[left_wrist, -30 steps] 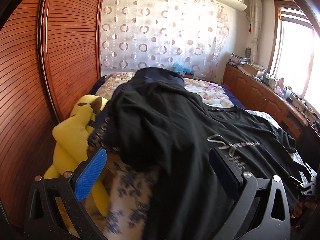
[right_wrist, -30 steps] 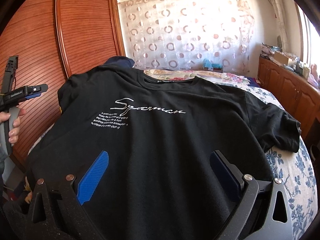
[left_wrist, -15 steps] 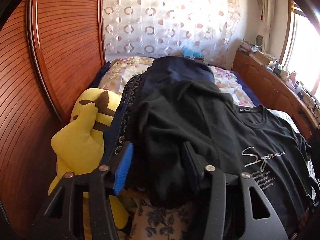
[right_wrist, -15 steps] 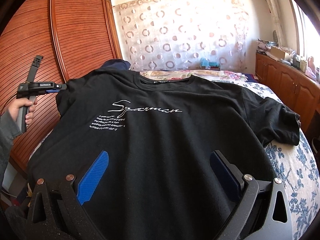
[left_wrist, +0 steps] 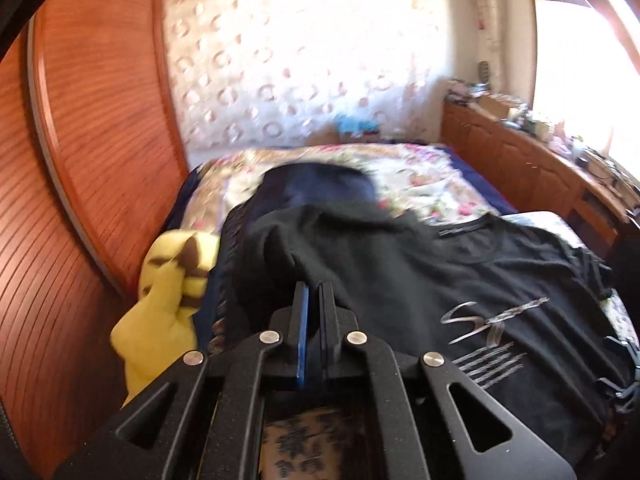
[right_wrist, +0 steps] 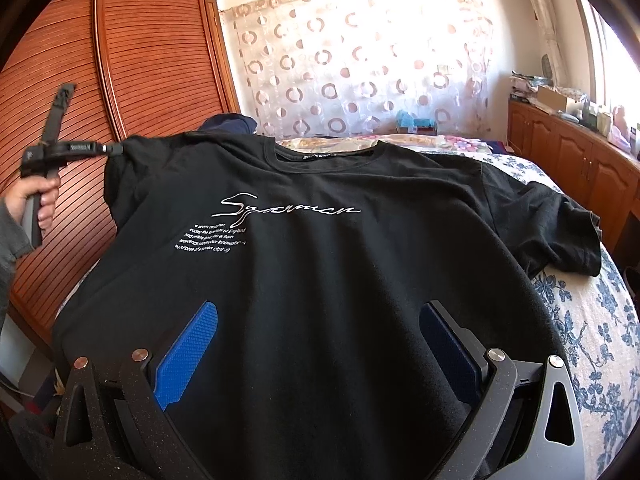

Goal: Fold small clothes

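- the left gripper [right_wrist: 114,148], tilted downward, has its jaws clamped together on the sleeve edge of a black t-shirt [right_wrist: 320,264], gathering the cloth up off the bed [right_wrist: 592,320].
- a hand [right_wrist: 38,200] in a grey sleeve grips its handle beside the wooden wardrobe [right_wrist: 120,80].
- the right gripper [right_wrist: 320,344] hangs over the shirt's hem, jaws spread wide, holding nothing.
- a yellow plush toy [left_wrist: 164,308] lies at the bed's edge.
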